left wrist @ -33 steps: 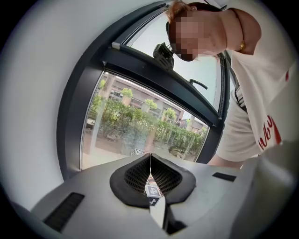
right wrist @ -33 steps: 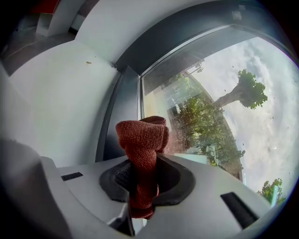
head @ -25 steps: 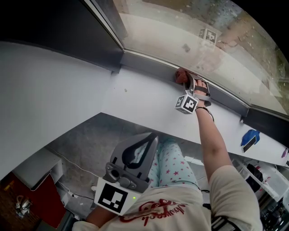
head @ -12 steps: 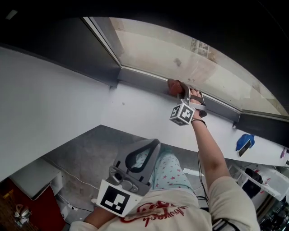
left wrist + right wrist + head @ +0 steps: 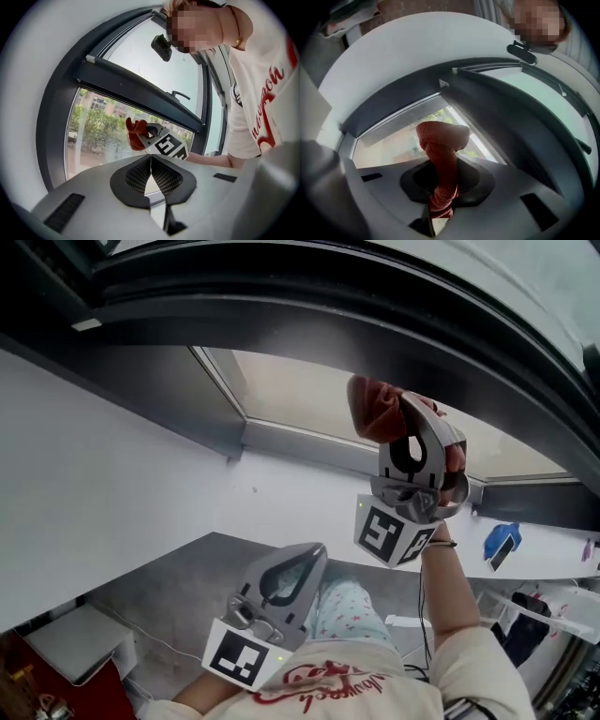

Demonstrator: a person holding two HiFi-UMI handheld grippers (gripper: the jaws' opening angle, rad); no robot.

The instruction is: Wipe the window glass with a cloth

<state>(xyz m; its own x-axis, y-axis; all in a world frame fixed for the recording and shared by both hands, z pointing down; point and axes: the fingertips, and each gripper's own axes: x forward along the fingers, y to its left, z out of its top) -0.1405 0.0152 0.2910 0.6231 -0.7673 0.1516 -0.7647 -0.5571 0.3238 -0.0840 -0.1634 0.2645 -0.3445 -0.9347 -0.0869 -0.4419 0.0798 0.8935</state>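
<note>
My right gripper [image 5: 401, 409] is raised in front of the window glass [image 5: 309, 395], shut on a red cloth [image 5: 373, 412] that bunches out past its jaws. In the right gripper view the cloth [image 5: 442, 138] stands up from the right gripper [image 5: 443, 185] before the glass [image 5: 401, 136]. My left gripper [image 5: 312, 556] hangs low by the person's lap, shut with nothing in it. In the left gripper view the left gripper [image 5: 151, 158] points at the glass [image 5: 101, 126], with the cloth [image 5: 135, 135] held near it.
A dark window frame [image 5: 281, 324] runs above the pane, with a handle [image 5: 180, 95] on the upper bar. A white sill [image 5: 281, 502] lies below the glass. A blue object [image 5: 502, 542] rests on the sill at the right. A white box [image 5: 80, 643] sits on the floor.
My right gripper has lifted the red cloth from the lower frame ledge up in front of the pane. The head view has tilted upward. The left gripper stays low.
</note>
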